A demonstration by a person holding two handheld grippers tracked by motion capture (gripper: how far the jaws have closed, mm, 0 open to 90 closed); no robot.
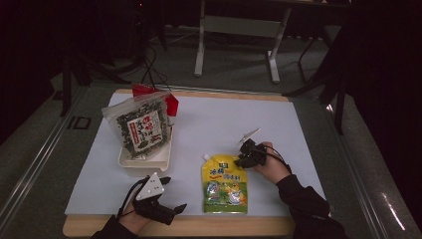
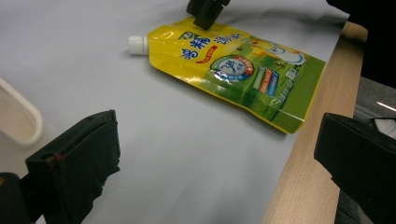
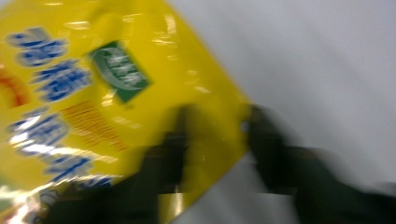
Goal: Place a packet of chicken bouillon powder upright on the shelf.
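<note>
A yellow and green spouted pouch [image 1: 225, 186] [image 2: 233, 70] [image 3: 93, 93] lies flat on the white sheet near the table's front edge, its white cap [image 2: 137, 44] pointing away from the person. My right gripper [image 1: 244, 159] [image 2: 205, 11] [image 3: 217, 135] sits at the pouch's upper right edge. In the blurred right gripper view one jaw lies over the yellow film and the other just off its edge, and I cannot make out whether the pads press on it. My left gripper [image 1: 174, 194] [image 2: 215, 158] rests near the front edge, left of the pouch, jaws wide open with nothing between them.
A white tray [image 1: 144, 162] [image 2: 23, 116] stands left of centre with a clear bag of dark seaweed snacks [image 1: 142, 124] leaning in it and a red packet [image 1: 171, 102] behind. The bare wooden table edge [image 1: 199, 226] runs along the front. Chairs and table legs stand beyond.
</note>
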